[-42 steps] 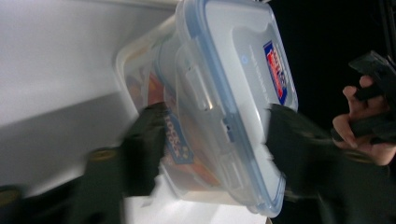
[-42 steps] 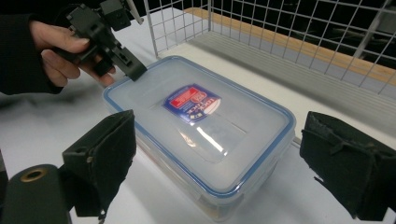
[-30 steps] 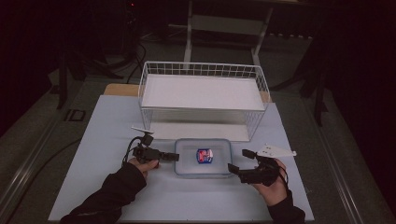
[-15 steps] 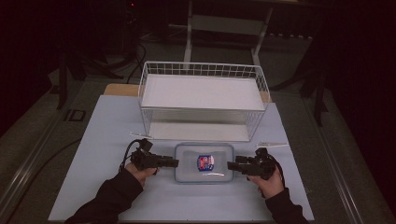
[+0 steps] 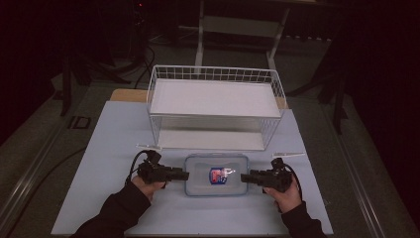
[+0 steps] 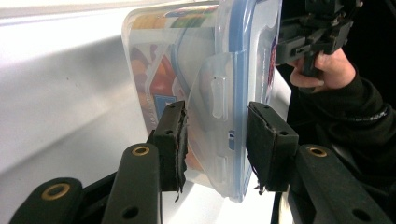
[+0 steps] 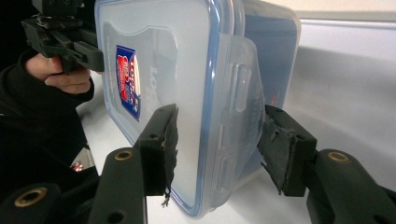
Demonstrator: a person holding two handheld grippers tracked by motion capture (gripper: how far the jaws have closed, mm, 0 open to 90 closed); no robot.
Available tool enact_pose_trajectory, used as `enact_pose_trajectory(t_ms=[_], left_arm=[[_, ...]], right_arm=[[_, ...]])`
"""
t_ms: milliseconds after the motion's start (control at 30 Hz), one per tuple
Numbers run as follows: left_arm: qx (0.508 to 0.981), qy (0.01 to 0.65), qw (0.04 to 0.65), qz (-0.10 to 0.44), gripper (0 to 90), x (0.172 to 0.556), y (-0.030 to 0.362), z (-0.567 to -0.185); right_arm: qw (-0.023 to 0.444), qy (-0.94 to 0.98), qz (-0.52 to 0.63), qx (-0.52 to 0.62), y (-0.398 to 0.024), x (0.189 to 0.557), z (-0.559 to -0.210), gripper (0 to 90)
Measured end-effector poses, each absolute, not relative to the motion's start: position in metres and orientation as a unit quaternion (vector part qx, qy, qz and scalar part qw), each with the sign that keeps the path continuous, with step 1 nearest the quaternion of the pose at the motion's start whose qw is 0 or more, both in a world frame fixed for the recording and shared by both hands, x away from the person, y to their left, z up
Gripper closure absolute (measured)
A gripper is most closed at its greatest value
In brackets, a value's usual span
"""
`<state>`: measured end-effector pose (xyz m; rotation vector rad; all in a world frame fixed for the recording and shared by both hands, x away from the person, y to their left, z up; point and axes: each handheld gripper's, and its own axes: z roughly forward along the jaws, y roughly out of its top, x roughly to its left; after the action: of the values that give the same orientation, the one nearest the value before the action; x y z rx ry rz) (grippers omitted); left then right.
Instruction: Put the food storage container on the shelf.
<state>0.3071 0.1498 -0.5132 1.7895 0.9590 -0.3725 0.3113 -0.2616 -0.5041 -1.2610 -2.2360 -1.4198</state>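
On the table (image 5: 114,148), seen from above, the left gripper (image 5: 184,175) lies level at the left end of a clear food box (image 5: 198,186) with a blue-rimmed lid. The box sits flat in front of the wire basket (image 5: 213,74), between the two hands. In the left gripper view its jaws stand either side of that end, one under the box body, one over the lid (image 6: 243,56). The lower pad seems to touch; a thin gap shows at the upper pad, so a firm grip cannot be told. The box's contents are a blur of colours behind the plastic.

The right gripper (image 5: 245,177) meets the right end. Its jaws have just been closing with the side latch (image 7: 236,93) between them. The lid-side pad rests against the lid; the other pad stands just off the latch, and part of it is hidden behind the box.
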Motion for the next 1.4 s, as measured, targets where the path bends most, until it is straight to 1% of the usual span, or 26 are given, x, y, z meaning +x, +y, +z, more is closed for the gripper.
enact_pose_trajectory(t_ms=[33, 67, 100, 133, 167, 233, 300, 333, 500, 733, 1067, 1400], left_arm=[[0.744, 0.399, 0.513, -0.155, 59.2, 0.307, 0.150, -0.513], [0.746, 0.394, 0.519, -0.140, 59.1, 0.308, 0.150, -0.508], [0.746, 0.394, 0.519, -0.140, 59.0, 0.308, 0.150, -0.508], [0.749, 0.388, 0.524, -0.119, 58.8, 0.309, 0.150, -0.502], [0.749, 0.388, 0.524, -0.119, 58.7, 0.309, 0.150, -0.502], [0.752, 0.378, 0.532, -0.095, 58.5, 0.313, 0.150, -0.496], [0.743, 0.381, 0.544, -0.082, 58.5, 0.319, 0.151, -0.494], [0.743, 0.379, 0.547, -0.075, 58.3, 0.321, 0.151, -0.493], [0.733, 0.391, 0.553, -0.062, 58.0, 0.334, 0.149, -0.495], [0.727, 0.388, 0.566, -0.019, 56.6, 0.352, 0.143, -0.499], [0.710, 0.403, 0.577, 0.007, 55.3, 0.373, 0.132, -0.511], [0.696, 0.419, 0.583, 0.007, 54.8, 0.381, 0.130, -0.518]], right_arm=[[0.104, -0.758, -0.481, -0.428, -0.262, 0.311, -0.504, 48.4], [0.093, -0.759, -0.486, -0.423, -0.261, 0.312, -0.501, 48.4], [0.087, -0.759, -0.489, -0.420, -0.261, 0.312, -0.498, 48.5], [0.083, -0.760, -0.490, -0.419, -0.260, 0.313, -0.495, 48.5], [0.083, -0.760, -0.490, -0.419, -0.260, 0.313, -0.495, 48.5], [0.070, -0.760, -0.497, -0.412, -0.258, 0.317, -0.490, 48.4], [0.057, -0.760, -0.504, -0.407, -0.257, 0.322, -0.485, 48.5], [0.048, -0.762, -0.505, -0.402, -0.256, 0.325, -0.483, 48.6], [0.032, -0.763, -0.510, -0.396, -0.254, 0.342, -0.481, 48.6], [-0.001, -0.765, -0.517, -0.383, -0.254, 0.365, -0.477, 48.5], [-0.025, -0.745, -0.534, -0.398, -0.259, 0.385, -0.490, 47.9], [-0.031, -0.742, -0.526, -0.415, -0.257, 0.396, -0.497, 47.6]])
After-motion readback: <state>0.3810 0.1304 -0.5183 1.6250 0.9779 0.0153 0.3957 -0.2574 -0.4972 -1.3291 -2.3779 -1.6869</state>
